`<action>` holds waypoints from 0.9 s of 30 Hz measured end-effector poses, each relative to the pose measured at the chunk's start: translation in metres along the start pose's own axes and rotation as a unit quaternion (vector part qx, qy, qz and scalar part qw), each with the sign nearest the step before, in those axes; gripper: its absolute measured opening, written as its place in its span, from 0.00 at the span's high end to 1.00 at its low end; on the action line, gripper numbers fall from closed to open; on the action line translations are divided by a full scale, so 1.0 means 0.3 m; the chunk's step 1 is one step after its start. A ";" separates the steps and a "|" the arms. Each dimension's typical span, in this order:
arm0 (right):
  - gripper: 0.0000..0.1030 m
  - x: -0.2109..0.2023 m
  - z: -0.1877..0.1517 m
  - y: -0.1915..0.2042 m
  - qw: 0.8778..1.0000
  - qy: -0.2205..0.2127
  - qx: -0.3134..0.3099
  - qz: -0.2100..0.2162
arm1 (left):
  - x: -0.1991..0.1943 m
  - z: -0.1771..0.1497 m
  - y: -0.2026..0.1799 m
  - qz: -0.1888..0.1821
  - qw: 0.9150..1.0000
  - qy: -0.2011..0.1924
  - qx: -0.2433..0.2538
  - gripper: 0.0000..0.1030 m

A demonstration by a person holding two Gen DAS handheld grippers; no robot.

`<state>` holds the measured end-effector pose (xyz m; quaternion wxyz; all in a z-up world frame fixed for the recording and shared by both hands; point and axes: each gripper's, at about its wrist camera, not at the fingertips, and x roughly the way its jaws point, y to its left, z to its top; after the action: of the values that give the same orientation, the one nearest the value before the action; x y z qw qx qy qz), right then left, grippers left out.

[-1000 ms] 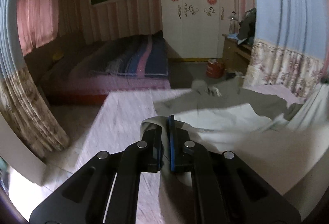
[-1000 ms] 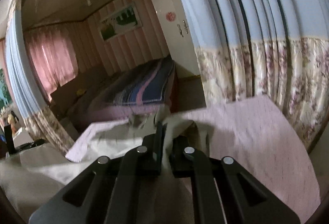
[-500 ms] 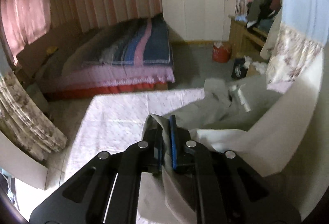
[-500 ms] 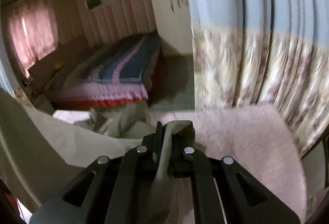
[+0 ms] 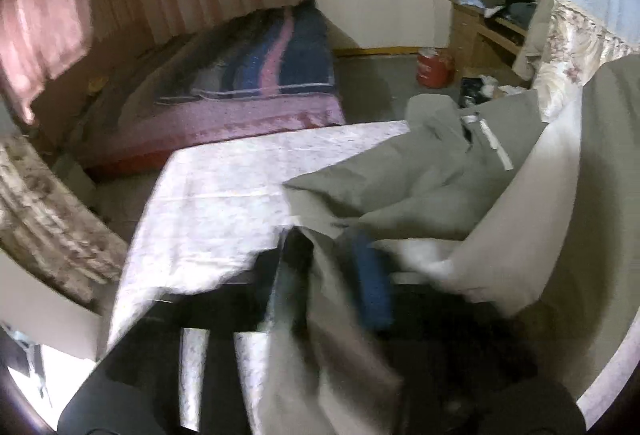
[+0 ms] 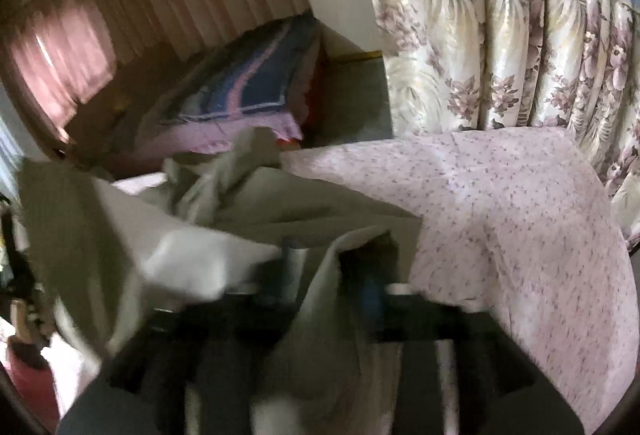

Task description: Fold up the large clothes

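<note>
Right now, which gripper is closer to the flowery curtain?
Right. The right gripper hangs over the table's pink cloth, and the flowery curtain hangs just past that table edge. The left gripper is on the far side of the grey garment.

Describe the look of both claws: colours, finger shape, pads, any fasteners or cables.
Left claw: black body with slotted cut-outs, two straight black fingers, one with a blue pad. Right claw: same black build, with a blue pad partly visible. Both views are motion-blurred, so fasteners can't be made out. No cables, markings, hands or sleeves in view.
</note>
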<state>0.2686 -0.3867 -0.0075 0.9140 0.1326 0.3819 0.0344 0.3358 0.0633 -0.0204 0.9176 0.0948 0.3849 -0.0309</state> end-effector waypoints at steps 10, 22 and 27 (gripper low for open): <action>0.29 -0.316 -0.204 0.011 0.997 -0.080 -0.016 0.004 | -0.265 -0.186 0.041 -0.013 0.999 -0.035 -0.020 0.04; 0.29 -0.297 -0.427 0.137 0.990 -0.076 -0.106 -0.057 | -0.339 -0.313 -0.183 -0.006 0.998 -0.044 0.036 0.03; 0.34 -0.242 -0.446 0.169 0.985 -0.063 -0.132 -0.086 | -0.272 -0.308 -0.204 -0.011 0.999 -0.031 0.032 0.16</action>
<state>0.1247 -0.3209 -0.0338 0.9452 -0.0212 0.3258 -0.0028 0.2060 0.0204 -0.0348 0.9252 0.1184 0.3560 -0.0564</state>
